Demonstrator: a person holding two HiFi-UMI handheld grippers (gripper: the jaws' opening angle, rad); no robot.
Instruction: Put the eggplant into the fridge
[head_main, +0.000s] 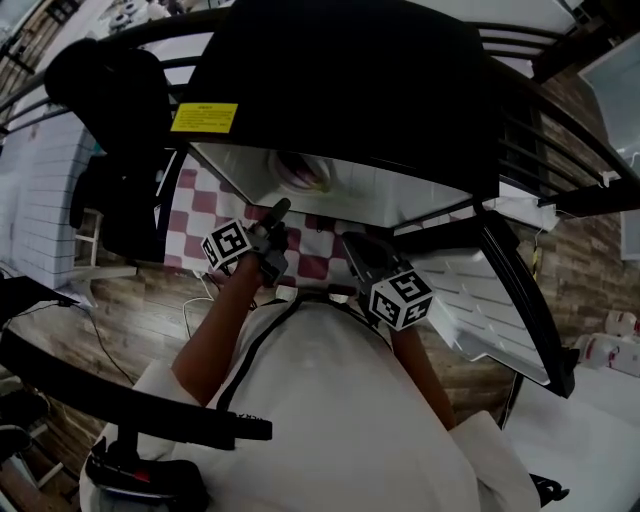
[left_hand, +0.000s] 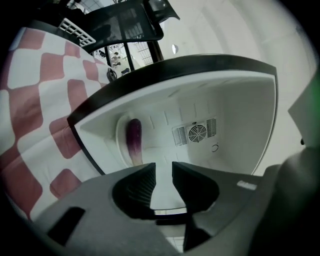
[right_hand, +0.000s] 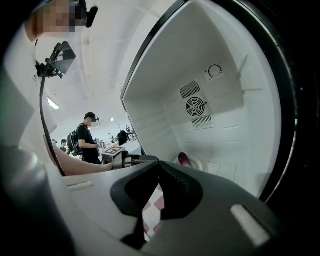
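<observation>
Right in front of you, your left tool (left_hand: 163, 170) has its jaws spread with a clear gap and nothing between them. It's free, which fits a job whose carrying part looks done. Your right tool (right_hand: 158, 165) is pressed together at the tips, also empty, and sits low beside the left one as if simply waiting.

Past the jaws, the red-and-white checked cloth (left_hand: 45, 100) covers the bench at the mouth of the fridge (left_hand: 240, 125), and the fridge door (head_main: 500, 300) swings wide on your right, so the opening stays clear for both hands.

Deeper in, there's the eggplant (left_hand: 133, 140), lying on a white plate (left_hand: 120, 131) on the fridge floor, just short of the back wall's fan vent (left_hand: 196, 133). I'd say shutting the door is what's left.
</observation>
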